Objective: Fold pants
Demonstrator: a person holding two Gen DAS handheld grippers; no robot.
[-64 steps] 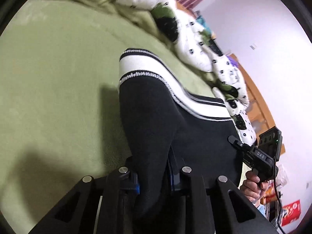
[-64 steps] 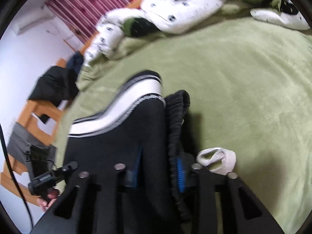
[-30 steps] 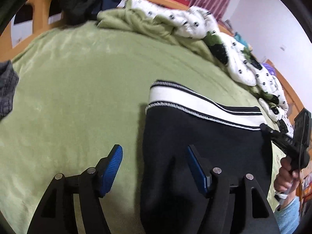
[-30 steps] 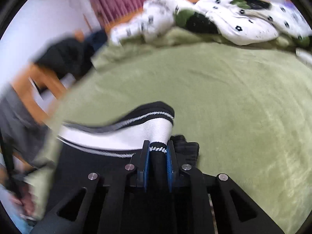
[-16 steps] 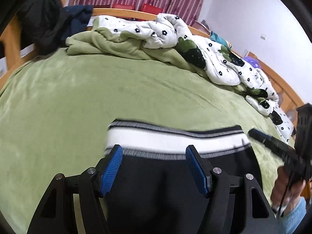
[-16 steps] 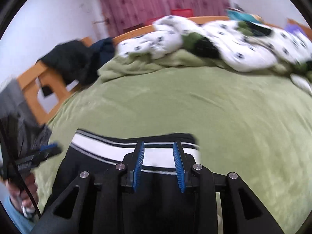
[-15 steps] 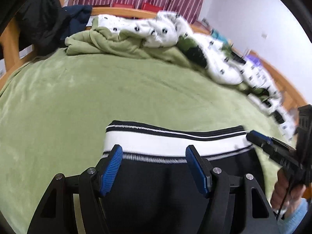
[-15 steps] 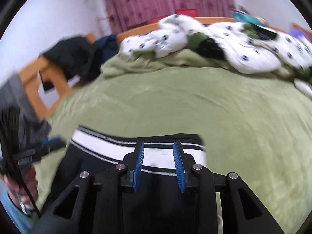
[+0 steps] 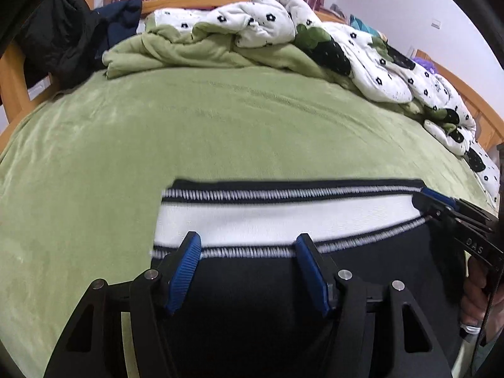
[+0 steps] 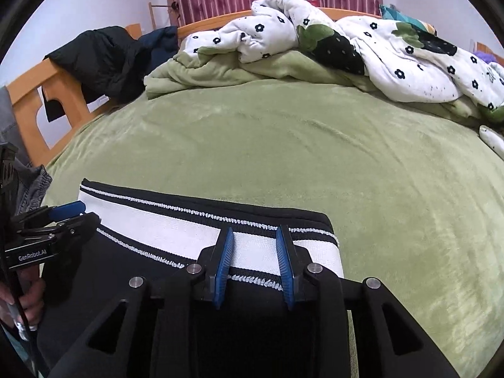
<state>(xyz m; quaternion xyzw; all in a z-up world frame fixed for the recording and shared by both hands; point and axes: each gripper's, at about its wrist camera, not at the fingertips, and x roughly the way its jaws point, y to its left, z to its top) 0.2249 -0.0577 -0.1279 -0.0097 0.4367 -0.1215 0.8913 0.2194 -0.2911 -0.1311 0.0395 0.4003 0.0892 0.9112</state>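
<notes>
My left gripper (image 9: pixel 247 269) has its blue ribbed pads (image 9: pixel 184 271) standing well apart, having just been closing a little, with nothing pinched; below them lies the black knit pants with a broad white waistband edged in black-and-white stitching (image 9: pixel 283 217). My right gripper (image 10: pixel 255 266) shows a narrower gap, its jaws just closing slightly too, and its pads (image 10: pixel 224 264) hover over the white band without pressing on it. In the right wrist view the left gripper's tips sit at nine o'clock, just beside the band's left end; in the left wrist view the right gripper's tips sit at three o'clock at the band's right end, with a hand (image 9: pixel 478 302) around its handle. The pants lie flat at six o'clock on the soft green plush bedspread (image 10: pixel 315 157), waistband towards twelve. At twelve o'clock a rumpled white quilt printed with black flowers (image 10: pixel 393 60) is heaped against the orange wooden bed frame (image 10: pixel 28 100), a dark jacket (image 10: pixel 104 56) draped at ten o'clock.
</notes>
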